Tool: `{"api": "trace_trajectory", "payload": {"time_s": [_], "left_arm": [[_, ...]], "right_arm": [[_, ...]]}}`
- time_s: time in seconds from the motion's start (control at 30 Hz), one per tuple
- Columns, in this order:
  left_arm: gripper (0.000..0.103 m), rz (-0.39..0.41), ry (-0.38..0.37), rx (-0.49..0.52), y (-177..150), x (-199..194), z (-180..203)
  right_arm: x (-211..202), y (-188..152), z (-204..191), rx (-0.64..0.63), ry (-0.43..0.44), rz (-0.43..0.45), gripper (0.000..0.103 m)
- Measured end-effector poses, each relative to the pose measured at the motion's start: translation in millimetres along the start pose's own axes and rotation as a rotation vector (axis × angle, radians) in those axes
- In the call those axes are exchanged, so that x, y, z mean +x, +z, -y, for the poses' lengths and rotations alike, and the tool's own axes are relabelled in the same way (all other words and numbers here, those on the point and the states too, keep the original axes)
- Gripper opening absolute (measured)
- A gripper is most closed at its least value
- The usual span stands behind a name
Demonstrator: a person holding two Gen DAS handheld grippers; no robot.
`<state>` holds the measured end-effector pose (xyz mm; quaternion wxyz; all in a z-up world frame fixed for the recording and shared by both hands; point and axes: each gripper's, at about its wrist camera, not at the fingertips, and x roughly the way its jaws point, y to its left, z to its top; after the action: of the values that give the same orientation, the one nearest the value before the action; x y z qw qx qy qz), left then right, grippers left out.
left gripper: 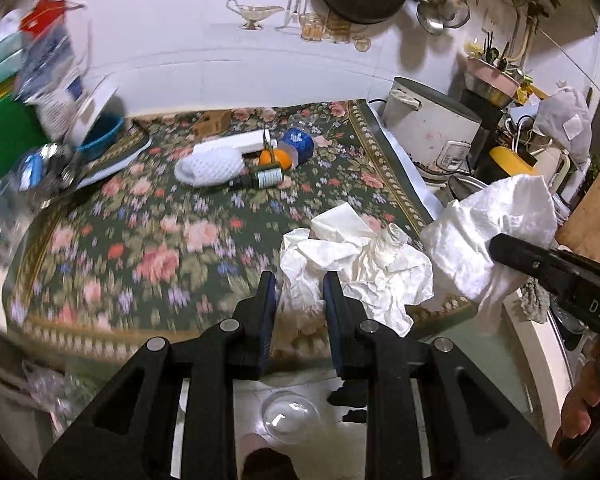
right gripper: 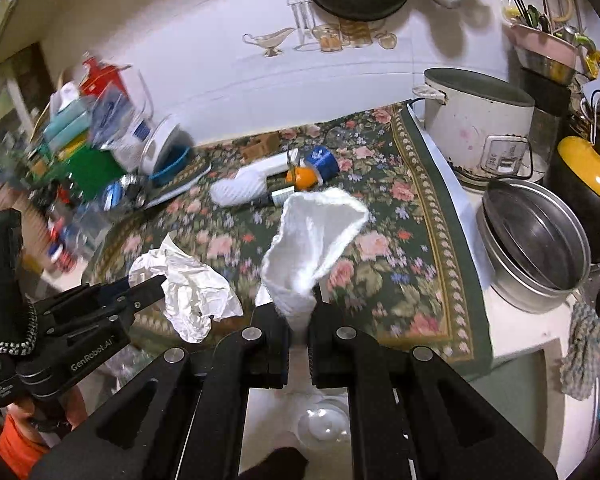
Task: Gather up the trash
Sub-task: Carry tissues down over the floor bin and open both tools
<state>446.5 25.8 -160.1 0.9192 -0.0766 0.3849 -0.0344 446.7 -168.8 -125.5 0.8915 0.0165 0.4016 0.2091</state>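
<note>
**Gripping two pieces of white trash above the floral tabletop**

Starting at nine o'clock, a blurred heap of bottles and cartons (right gripper: 100,136) is seen at the far left edge of the floral tabletop (right gripper: 228,240). The left gripper (left gripper: 300,292) is held over the near edge of the cloth, its jaws narrowly parted and pressed on crumpled white paper (left gripper: 356,264), which spreads out toward one o'clock of the jaws; a small clear bottle neck (left gripper: 394,238) shows among the folds.

Toward twelve o'clock, well apart from the paper, a white mesh sleeve (left gripper: 212,168), an orange (left gripper: 276,158), a dark bottle with a label (left gripper: 266,178) and a blue round container (left gripper: 300,142) lie close together.

Further right, the right gripper (right gripper: 299,312) is seen with its jaws closed down on a white paper towel (right gripper: 316,236), which stands up from the jaws and opens like a cone above the cloth. At three o'clock, off the cloth, a white rice cooker (right gripper: 476,132) and a metal pot (right gripper: 536,244) are set. Below both grippers, at six o'clock, a clear glass bowl (left gripper: 290,418) is visible on the floor.
</note>
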Motion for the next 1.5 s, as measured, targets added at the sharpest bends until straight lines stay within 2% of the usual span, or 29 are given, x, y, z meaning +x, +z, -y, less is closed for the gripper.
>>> {"api": "trace_trajectory", "payload": {"time_s": [0.2,0.33,0.5,0.6,0.7,0.87,1.07,1.23,1.37,1.47,1.5], "left_arm": [[0.023,-0.02,0.046,-0.096,-55.0,-19.4,26.9],[0.023,-0.055,0.067,-0.14,-87.8,-19.9,36.3],[0.023,-0.152,0.09,-0.161,-128.6,2.6,35.3],[0.023,-0.22,0.105,-0.158,-157.9,30.3,28.1],[0.023,-0.282,0.102,-0.161,-186.1,62.1,15.8],[0.023,-0.38,0.079,-0.154,-241.4,136.7,-17.9],[0.023,-0.428,0.082,-0.124,-306.1,217.6,-59.2],[0.023,-0.463,0.105,-0.14,-366.2,281.2,-94.8],[0.023,-0.496,0.121,-0.147,-409.1,329.5,-112.5],[0.023,-0.514,0.129,-0.15,-432.7,356.1,-118.3],[0.023,-0.517,0.13,-0.153,-436.9,360.7,-120.0]], "right_arm": [[-18.7,-40.3,11.2,-0.05,0.049,-0.07,0.007],[-17.3,-65.9,17.7,-0.062,0.063,-0.131,0.007],[1.3,-97.9,25.5,-0.046,0.08,-0.212,0.007],[21.9,-120.2,31.9,-0.028,0.072,-0.26,0.007],[54.0,-146.6,40.2,0.01,0.054,-0.315,0.007],[117.4,-199.6,50.2,0.059,0.005,-0.378,0.007],[214.9,-271.7,50.1,0.072,-0.042,-0.434,0.007],[297.5,-335.3,54.7,0.088,-0.027,-0.495,0.008],[348.3,-375.6,60.5,0.096,-0.025,-0.544,0.008],[373.7,-394.4,67.9,0.108,-0.014,-0.578,0.022],[379.3,-398.0,70.0,0.109,-0.013,-0.584,0.03]]}}
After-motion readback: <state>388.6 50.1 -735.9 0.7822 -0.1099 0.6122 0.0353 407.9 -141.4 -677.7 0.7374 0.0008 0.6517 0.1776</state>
